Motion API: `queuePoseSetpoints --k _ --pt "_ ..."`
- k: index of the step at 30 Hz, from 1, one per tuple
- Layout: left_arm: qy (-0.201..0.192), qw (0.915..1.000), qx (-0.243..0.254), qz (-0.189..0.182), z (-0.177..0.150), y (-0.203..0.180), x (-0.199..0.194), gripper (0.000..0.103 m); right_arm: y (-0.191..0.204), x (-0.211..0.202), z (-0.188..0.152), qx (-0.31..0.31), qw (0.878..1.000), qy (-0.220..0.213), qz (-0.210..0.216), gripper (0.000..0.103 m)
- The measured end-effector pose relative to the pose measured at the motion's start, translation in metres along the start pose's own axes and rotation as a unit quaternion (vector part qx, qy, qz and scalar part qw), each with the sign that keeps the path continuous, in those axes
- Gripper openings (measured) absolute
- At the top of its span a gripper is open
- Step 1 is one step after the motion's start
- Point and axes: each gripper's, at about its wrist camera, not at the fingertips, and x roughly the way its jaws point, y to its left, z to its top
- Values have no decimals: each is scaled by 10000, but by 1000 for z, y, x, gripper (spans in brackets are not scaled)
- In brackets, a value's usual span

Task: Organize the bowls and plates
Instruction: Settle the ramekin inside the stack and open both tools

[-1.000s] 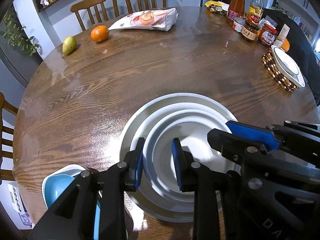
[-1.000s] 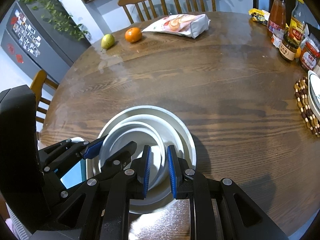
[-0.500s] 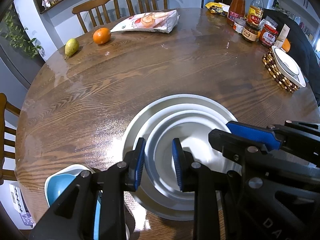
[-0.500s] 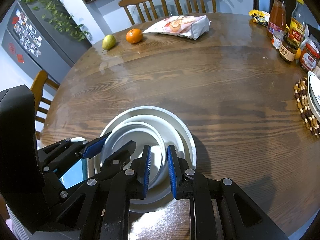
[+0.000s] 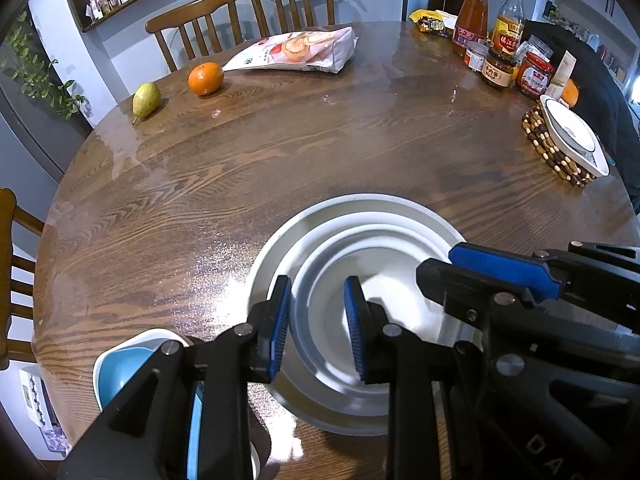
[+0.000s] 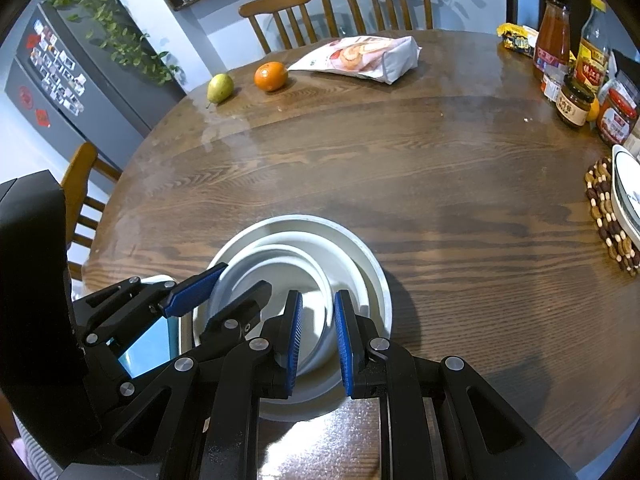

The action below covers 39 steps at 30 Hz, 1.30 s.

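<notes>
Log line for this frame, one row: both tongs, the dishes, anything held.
left tongs: open, over nested plate stack | right tongs: open, over its near rim | blue bowl: left of stack, unstacked | held: nothing

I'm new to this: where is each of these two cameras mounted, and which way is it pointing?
Left wrist view: sits on the left tongs, looking down along them at the stack of white plates; the right tongs reach in from the right, a blue bowl lies lower left.
Right wrist view: sits on the right tongs, aimed at the same stack; the left tongs enter from the left.
Shared: the plates, round wooden table, pear, orange, snack bag, jars.
</notes>
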Motion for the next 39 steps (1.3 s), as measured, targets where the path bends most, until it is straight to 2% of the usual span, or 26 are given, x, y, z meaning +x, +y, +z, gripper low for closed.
queuePoseSetpoints --k 19,24,39 --pt "-130 9999 -13 4 -1 0 -10 27 2 -10 -2 -32 9999 -109 67 18" --pt "-181 9998 -24 -1 -2 0 -14 31 3 -13 -3 -31 9998 -147 100 18" --pt "-316 9995 -6 -8 -3 -1 -23 35 5 -23 -6 -28 9996 -269 108 18"
